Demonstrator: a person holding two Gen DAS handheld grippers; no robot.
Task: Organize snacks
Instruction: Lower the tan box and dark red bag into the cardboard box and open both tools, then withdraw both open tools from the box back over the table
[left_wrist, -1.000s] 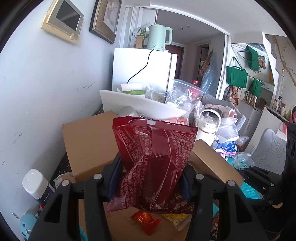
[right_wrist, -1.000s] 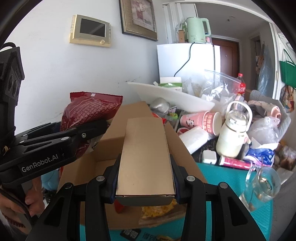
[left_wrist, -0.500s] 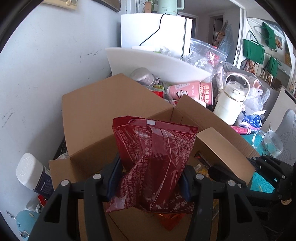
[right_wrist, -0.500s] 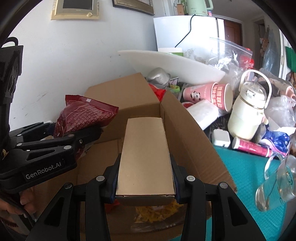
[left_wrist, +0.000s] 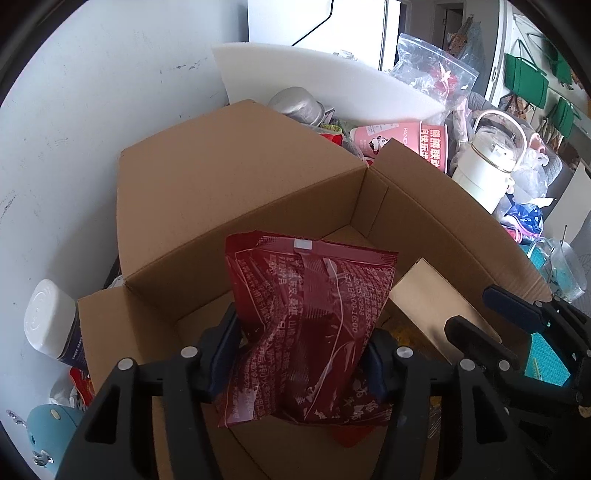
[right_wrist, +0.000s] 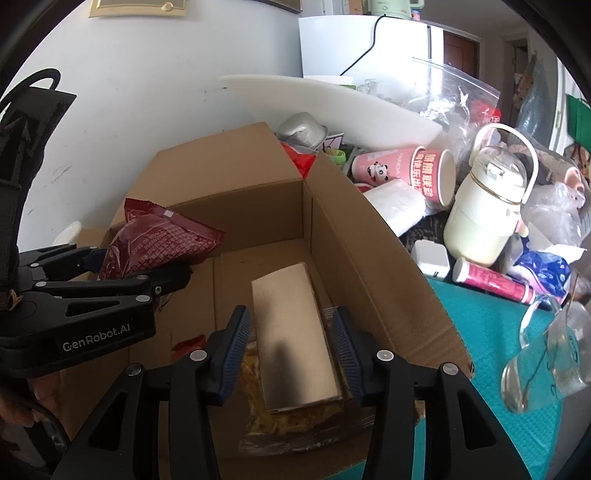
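1. A cluttered table with a teal mat (right_wrist: 476, 332) stands against a white wall; a pink paper cup (right_wrist: 406, 171), a cream jug (right_wrist: 484, 210) and plastic bags crowd the far side.
2. An open cardboard box (right_wrist: 354, 258) sits in the middle with its flaps up and its floor partly bare.
3. The left gripper (left_wrist: 303, 354) is clamped on a dark red snack bag (left_wrist: 314, 325), squeezing it at the middle. The bag hangs upright above the left half of the box, not touching the floor.
4. The right gripper (right_wrist: 291, 347) is spread open, its blue pads standing apart on either side of a plain tan carton (right_wrist: 295, 339). The carton lies flat in the right half of the box, its long side pointing away from the gripper, alongside the right wall.
5. The carton rests on a clear packet of yellowish snacks (right_wrist: 258, 391), though glare and shadow make the packet's edges hard to trace.
6. The bare floor lies directly beneath the red bag, left of the carton, so the left hand is the one placed to lower it straight down.
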